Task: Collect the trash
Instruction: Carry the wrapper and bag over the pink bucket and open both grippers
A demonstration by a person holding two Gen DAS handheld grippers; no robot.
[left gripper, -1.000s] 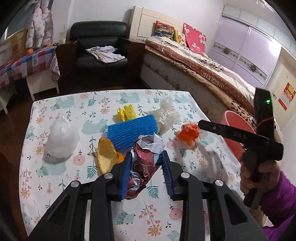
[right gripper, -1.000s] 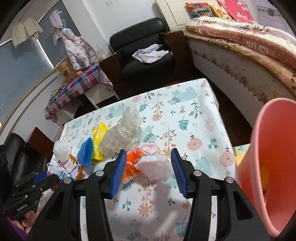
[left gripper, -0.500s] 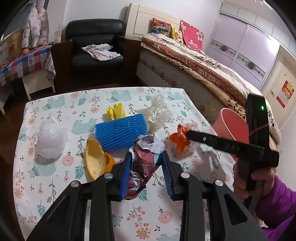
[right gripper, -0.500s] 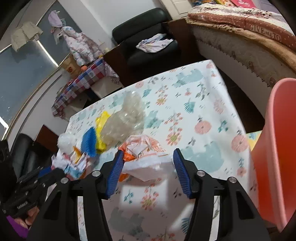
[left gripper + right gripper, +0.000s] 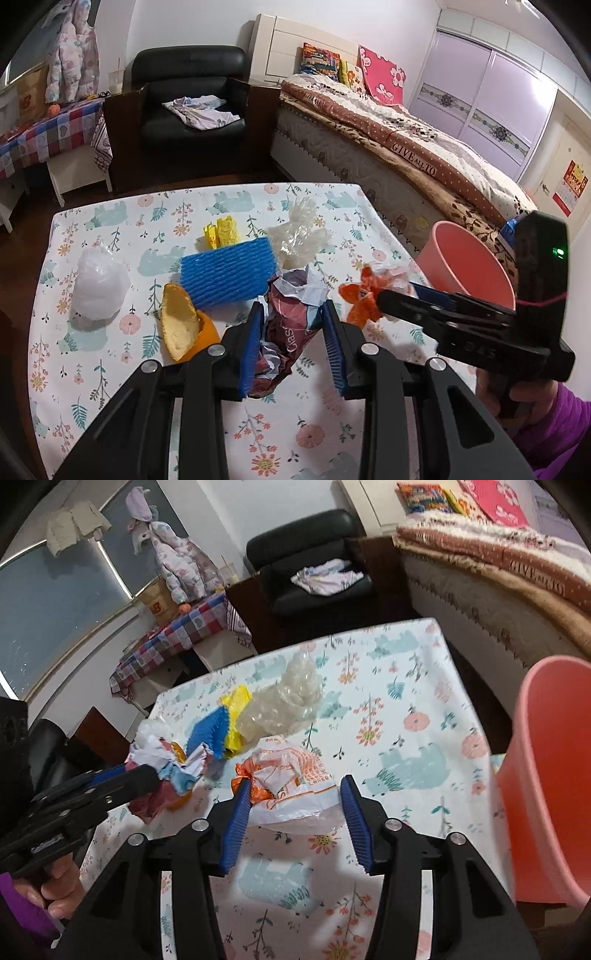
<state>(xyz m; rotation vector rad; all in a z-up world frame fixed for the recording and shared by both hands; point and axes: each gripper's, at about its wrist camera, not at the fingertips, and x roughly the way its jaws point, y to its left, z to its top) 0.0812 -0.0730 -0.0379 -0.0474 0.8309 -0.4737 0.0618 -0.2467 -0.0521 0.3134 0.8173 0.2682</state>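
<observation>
My left gripper [image 5: 291, 343] is shut on a crumpled maroon and white wrapper [image 5: 291, 314] and holds it above the floral table [image 5: 110, 369]. My right gripper [image 5: 293, 823] is shut on an orange and white plastic bag [image 5: 291, 786], lifted off the table; it also shows in the left wrist view [image 5: 369, 291]. The pink bin [image 5: 550, 775] stands just off the table's right edge, to the right of my right gripper. The wrapper also shows in the right wrist view [image 5: 166, 771].
On the table lie a blue foam net [image 5: 229, 273], a yellow wrapper [image 5: 221, 232], a clear plastic bag [image 5: 299, 236], an orange peel [image 5: 181, 325] and a white plastic wad [image 5: 98, 284]. A bed [image 5: 406, 140] and a black armchair [image 5: 188, 92] stand behind.
Both grippers have risen with their trash. The right gripper has carried the orange and white bag up off the table and toward the pink bin.
</observation>
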